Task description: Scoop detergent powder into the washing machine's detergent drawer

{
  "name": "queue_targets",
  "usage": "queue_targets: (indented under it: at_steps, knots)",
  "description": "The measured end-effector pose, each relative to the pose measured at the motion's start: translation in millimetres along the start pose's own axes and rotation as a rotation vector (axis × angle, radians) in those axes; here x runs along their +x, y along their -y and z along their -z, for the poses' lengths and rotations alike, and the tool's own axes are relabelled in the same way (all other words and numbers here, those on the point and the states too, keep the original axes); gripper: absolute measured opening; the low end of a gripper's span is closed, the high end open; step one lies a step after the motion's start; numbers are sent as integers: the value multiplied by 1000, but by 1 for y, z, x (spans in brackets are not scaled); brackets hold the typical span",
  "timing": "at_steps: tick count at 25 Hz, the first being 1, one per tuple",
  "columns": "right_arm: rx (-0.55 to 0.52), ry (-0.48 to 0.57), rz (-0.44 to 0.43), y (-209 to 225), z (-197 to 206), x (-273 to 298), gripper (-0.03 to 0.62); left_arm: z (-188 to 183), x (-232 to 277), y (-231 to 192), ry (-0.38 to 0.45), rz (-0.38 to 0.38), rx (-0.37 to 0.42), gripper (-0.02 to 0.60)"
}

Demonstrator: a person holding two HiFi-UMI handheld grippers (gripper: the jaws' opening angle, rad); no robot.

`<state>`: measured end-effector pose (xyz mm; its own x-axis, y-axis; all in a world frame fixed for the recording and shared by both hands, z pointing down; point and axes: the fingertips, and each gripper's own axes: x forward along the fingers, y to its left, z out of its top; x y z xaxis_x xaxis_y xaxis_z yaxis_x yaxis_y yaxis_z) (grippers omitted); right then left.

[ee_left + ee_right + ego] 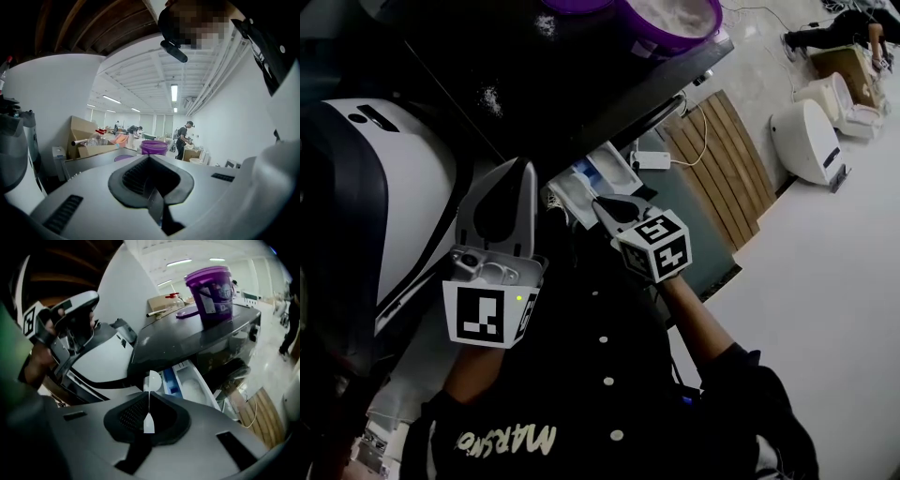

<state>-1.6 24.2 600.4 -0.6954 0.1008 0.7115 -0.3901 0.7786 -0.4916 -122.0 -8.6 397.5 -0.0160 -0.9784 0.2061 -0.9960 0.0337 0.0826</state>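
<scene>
The dark washing machine (187, 338) is seen ahead of the right tool (148, 416). The purple bucket (211, 289) is stood on the machine's top, well above and beyond that tool's tips. The detergent drawer (205, 384) is pulled out just beyond the tips and slightly to their right. Something pale, probably powder, is seen in its white compartment.

The left tool (151, 180) is held up to the left of the right one, its jaws pressed together with nothing between them. The right tool's jaws are closed to a narrow slit on the handle of a white spoon (153, 380). The spoon's bowl is carried just past the tips, near the drawer's left end. Whether powder is in the bowl cannot be told, as it is seen almost edge-on.

The spoon is judged to be light, thin, stiff plastic, and rather slippery. It is best taken well down the handle, as here, and kept level, since a loose load would be spilled by any tilt or twist in the grip.
</scene>
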Motion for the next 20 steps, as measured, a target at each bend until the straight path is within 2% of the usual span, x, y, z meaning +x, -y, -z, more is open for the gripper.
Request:
queue_targets:
  at_steps: [2,9,13,20]
  knots:
    - [32,22,-16,-1,-6,-7,34,-7,2,1,15,7,6,14]
    - [4,149,-18,-19,-47,-49,32,-38,8,2,65,27,30,14]
    - [-41,300,12,-20,-94,-85,34,-60,15,1,114,40,47,14]
    - [-105,584,119,-15,-180,-163,34,-97,25,3,178,69,78,14]
